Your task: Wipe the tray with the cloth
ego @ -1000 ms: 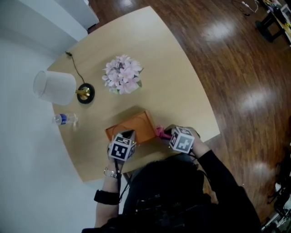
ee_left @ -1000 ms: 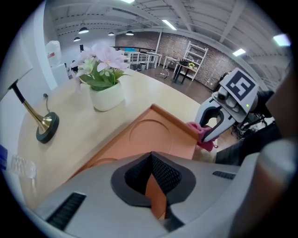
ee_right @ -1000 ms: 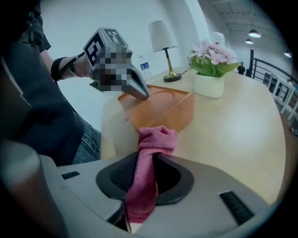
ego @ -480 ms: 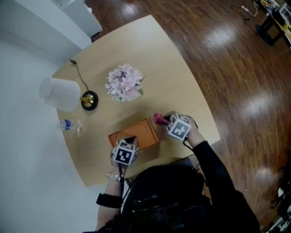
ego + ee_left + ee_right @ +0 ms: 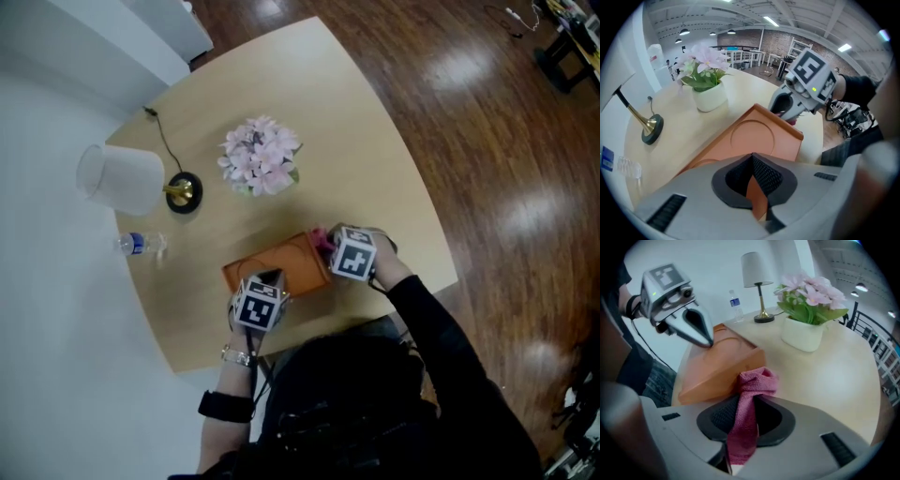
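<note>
The orange tray [image 5: 275,266] lay on the near part of the tabletop [image 5: 375,159], close to its near edge, with round recesses pressed into its floor. The left gripper [image 5: 754,190] had its jaws pinched on the thin near rim, a narrow hold; whether that side was raised off the tabletop could not be told. The pink cloth [image 5: 751,386] was clamped between the jaws of the right gripper [image 5: 740,425], with only a bunched tuft standing out past the tips. That tuft sat at the tray's right end, against or just outside the end wall, not yet down on the floor. The main risk seemed to be the wipe landing on the wall instead of inside. A sideways push there would likely slide the tray or twist it out of the left jaws, since they gripped so little of the rim. With the cloth wadded, the tuft would probably cover a thin stripe per pass and miss the recesses. Pressing harder to make up for that could bring the hard jaw tips down onto the tray. The tuft could also catch on the rim and drag partly out of the grip. The two grippers were near each other over a small tray, so a long stroke leftward might knock them together. The flower pot [image 5: 261,159], lamp [image 5: 122,178] and water bottle [image 5: 139,245] stood well apart, farther back and to the left, and looked to be in little danger.
</note>
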`<state>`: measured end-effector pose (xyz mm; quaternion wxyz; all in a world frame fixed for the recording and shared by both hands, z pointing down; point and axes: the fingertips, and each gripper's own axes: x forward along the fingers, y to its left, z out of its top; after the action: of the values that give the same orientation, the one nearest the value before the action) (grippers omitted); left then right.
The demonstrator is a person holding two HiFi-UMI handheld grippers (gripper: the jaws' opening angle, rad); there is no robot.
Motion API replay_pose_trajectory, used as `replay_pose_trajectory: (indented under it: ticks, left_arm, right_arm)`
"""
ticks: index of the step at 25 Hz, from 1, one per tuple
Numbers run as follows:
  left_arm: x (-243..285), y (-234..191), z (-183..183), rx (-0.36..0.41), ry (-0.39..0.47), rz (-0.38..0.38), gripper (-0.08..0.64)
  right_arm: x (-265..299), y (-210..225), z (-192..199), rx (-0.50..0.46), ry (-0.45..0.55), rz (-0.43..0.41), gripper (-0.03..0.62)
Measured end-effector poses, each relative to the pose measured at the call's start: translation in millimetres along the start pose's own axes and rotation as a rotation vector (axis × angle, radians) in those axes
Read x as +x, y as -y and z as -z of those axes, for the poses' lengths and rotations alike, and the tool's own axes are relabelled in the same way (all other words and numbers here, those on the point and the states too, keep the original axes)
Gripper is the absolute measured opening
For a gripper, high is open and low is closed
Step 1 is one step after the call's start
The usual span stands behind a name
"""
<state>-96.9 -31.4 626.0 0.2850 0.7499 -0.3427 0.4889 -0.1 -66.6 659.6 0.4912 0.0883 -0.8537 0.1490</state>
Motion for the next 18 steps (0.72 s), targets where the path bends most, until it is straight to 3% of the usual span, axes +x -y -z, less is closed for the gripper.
replay_pose_trajectory:
  ticks: [4, 8, 12, 18]
  left_arm:
    - [1.0, 3.8, -0.5, 0.006, 0.01, 0.018, 0.003]
    - [0.5, 4.2, -0.4, 0.027, 0.028, 0.02, 0.003]
    - [-0.8, 7.1, -0.1, 0.026, 0.052, 0.031, 0.003]
    - [-5.6, 2.1, 3.9, -0.062, 0.117, 0.081, 0.002]
  right_arm:
    - [-3.0, -63.7, 41.7, -0.049, -0.049, -0.071, 0.104]
    - [-12.6, -103.5, 62.5, -0.009, -0.046, -0.096, 0.104]
    - [-18.5, -119.8, 61.6, 0.046, -0.023, -0.097, 0.104]
    - [-37.2, -105.7, 58.9, 0.139, 0.005, -0.033, 0.104]
